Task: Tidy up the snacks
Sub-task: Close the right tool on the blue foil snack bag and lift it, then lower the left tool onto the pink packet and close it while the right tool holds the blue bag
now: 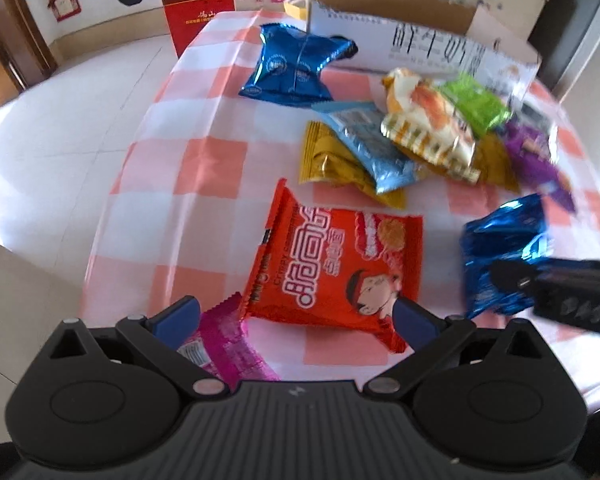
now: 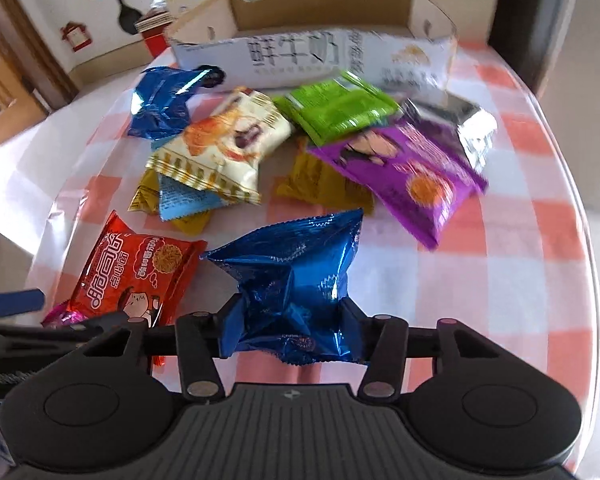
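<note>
My right gripper (image 2: 292, 328) is shut on a crumpled blue foil snack packet (image 2: 296, 264), its pads pressing the packet's near end from both sides. In the left wrist view the same blue packet (image 1: 500, 248) is at the right, with a dark finger (image 1: 514, 278) on it. My left gripper (image 1: 296, 318) is open above the table. The near edge of a red snack packet (image 1: 332, 268) lies between its fingers, unpressed. A pink packet (image 1: 224, 344) lies by its left finger. The red packet (image 2: 136, 280) also shows in the right wrist view.
An open cardboard box (image 2: 312, 56) stands at the back of the checked tablecloth (image 1: 188, 160). A second blue packet (image 1: 296, 64) lies near it. Yellow, light blue, cream (image 2: 220, 144), green (image 2: 336, 108) and purple (image 2: 412, 176) packets lie piled mid-table. A red carton (image 1: 196, 8) stands on the floor.
</note>
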A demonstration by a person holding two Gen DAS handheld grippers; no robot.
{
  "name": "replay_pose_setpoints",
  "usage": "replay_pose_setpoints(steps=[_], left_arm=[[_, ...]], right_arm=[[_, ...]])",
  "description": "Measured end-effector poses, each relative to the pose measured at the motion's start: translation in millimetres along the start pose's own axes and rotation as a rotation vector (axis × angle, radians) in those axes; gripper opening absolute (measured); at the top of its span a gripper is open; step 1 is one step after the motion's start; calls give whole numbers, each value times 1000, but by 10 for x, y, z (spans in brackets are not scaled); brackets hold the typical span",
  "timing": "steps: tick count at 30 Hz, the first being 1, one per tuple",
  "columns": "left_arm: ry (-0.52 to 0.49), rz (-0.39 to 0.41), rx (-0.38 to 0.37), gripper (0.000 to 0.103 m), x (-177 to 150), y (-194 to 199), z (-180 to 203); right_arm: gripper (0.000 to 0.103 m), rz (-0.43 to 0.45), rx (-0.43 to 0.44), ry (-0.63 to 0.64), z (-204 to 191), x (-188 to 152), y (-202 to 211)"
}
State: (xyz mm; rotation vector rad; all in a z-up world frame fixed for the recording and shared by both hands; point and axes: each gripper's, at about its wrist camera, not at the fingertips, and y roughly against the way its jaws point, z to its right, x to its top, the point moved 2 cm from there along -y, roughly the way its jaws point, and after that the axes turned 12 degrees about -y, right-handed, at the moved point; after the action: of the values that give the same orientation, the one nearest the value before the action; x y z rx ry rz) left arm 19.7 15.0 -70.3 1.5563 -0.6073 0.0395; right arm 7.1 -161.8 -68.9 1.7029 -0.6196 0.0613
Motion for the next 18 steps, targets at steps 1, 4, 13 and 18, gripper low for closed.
replay_pose_setpoints(steps=[1,4,13,18], left_arm=[[-9,-12,18,102,-12,-29,7],[-14,-44,51,102,-62,-106,-18],[28,-119,197,102,-254,-198,-383],[124,-34,75,102,-248,-50,-496]], right_arm=[[57,5,-8,-4,25,1,17],[57,7,-17,-24,106,7,50],[58,3,-6,-45,169,22,88],[58,2,7,-47,136,27,92]])
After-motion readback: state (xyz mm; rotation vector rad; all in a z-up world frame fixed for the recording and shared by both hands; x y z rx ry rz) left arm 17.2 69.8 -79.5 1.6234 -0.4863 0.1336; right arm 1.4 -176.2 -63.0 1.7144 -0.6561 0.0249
